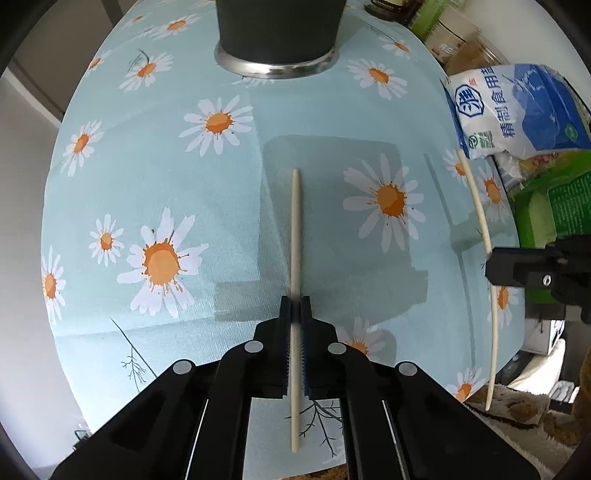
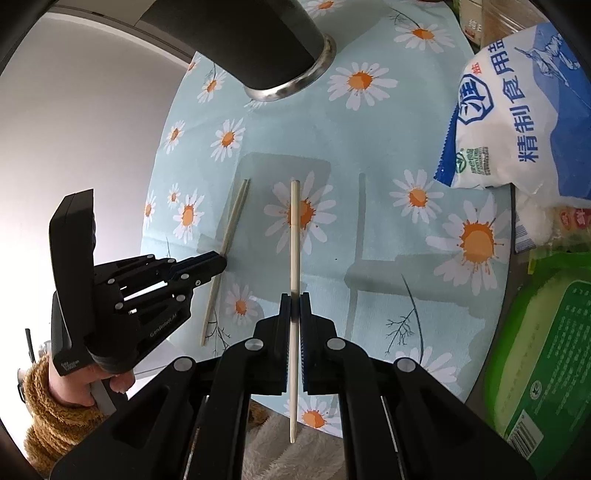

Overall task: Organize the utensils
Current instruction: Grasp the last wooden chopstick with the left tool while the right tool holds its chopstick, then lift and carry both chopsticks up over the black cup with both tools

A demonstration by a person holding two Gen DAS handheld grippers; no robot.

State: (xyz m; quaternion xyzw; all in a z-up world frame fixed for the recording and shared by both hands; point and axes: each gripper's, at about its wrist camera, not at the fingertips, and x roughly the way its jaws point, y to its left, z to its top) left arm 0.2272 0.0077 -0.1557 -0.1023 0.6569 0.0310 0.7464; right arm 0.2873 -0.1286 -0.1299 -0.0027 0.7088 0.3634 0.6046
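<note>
My left gripper (image 1: 294,306) is shut on a pale wooden chopstick (image 1: 295,229) and holds it above the daisy tablecloth (image 1: 155,177), tip pointing toward the dark utensil holder (image 1: 277,33) at the far side. My right gripper (image 2: 294,302) is shut on a second chopstick (image 2: 294,236), held the same way. In the right wrist view the left gripper (image 2: 218,263) and its chopstick (image 2: 229,236) show at the left. In the left wrist view the right gripper (image 1: 491,271) and its chopstick (image 1: 480,206) show at the right. The holder (image 2: 258,44) has a steel base rim.
A blue and white salt bag (image 2: 524,110) lies at the right edge of the table, also in the left wrist view (image 1: 517,107). A green package (image 2: 554,350) sits below it. Boxes (image 1: 447,33) stand at the far right. The table's near edge (image 2: 332,432) drops to a fuzzy rug.
</note>
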